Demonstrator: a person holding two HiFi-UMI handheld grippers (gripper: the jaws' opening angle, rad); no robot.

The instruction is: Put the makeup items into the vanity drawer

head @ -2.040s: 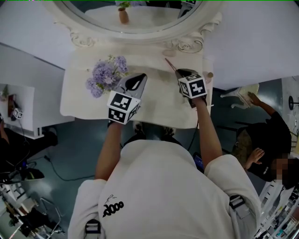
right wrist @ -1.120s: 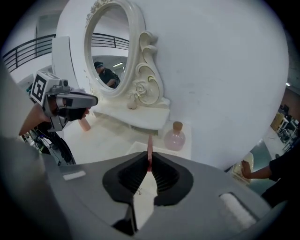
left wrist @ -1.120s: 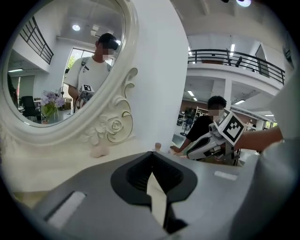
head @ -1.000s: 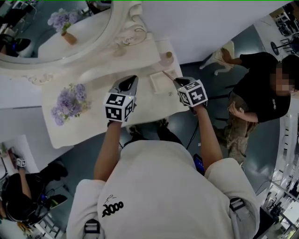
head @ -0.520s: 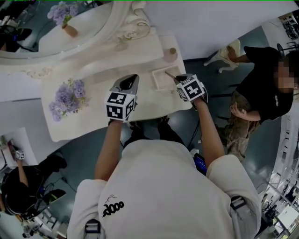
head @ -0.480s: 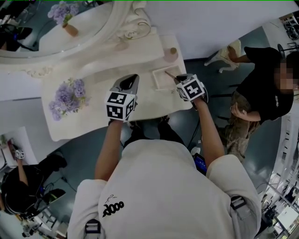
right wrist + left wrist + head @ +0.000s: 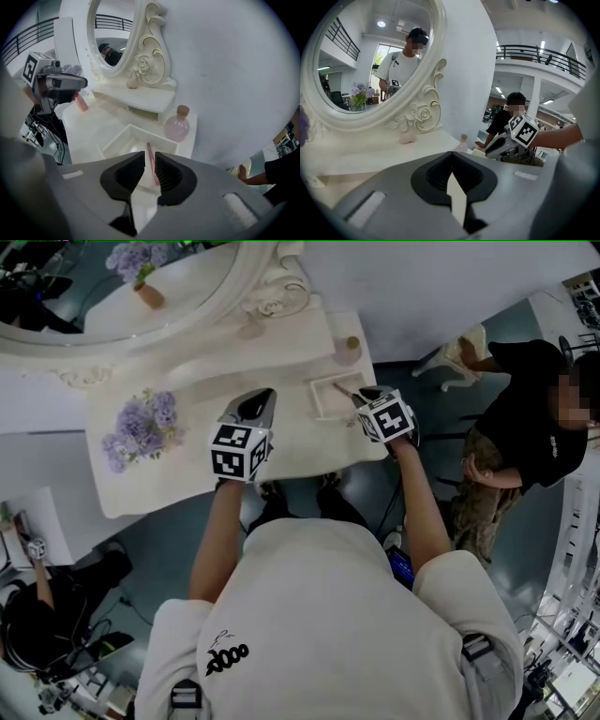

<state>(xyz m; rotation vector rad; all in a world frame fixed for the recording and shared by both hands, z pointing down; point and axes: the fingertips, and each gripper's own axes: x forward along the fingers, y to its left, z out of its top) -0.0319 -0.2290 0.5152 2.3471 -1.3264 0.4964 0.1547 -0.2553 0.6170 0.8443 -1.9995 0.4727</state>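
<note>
A thin pink makeup stick [image 7: 150, 161] stands between the jaws of my right gripper [image 7: 149, 165], its far end down inside the open white drawer [image 7: 114, 143]. These jaws have just been opening. The stick leans on the right pad with a gap at its left, so it is not pinched. From the head view, the right gripper [image 7: 354, 393] hovers over the drawer [image 7: 327, 407] at the vanity's right end. My left gripper [image 7: 260, 401] hangs shut and empty over the middle of the tabletop. Its jaws meet at the tip [image 7: 451, 155].
A round pink bottle with a cork [image 7: 177, 125] stands just behind the drawer, near the wall. A small pink item [image 7: 132, 83] sits on the shelf under the oval mirror [image 7: 141, 296]. Purple flowers [image 7: 141, 423] lie at the vanity's left. A person [image 7: 525, 418] crouches to the right.
The right gripper has sunk a little, bringing the pink stick down into the open drawer. The left gripper has stayed where it was. The head camera has swung slightly.
</note>
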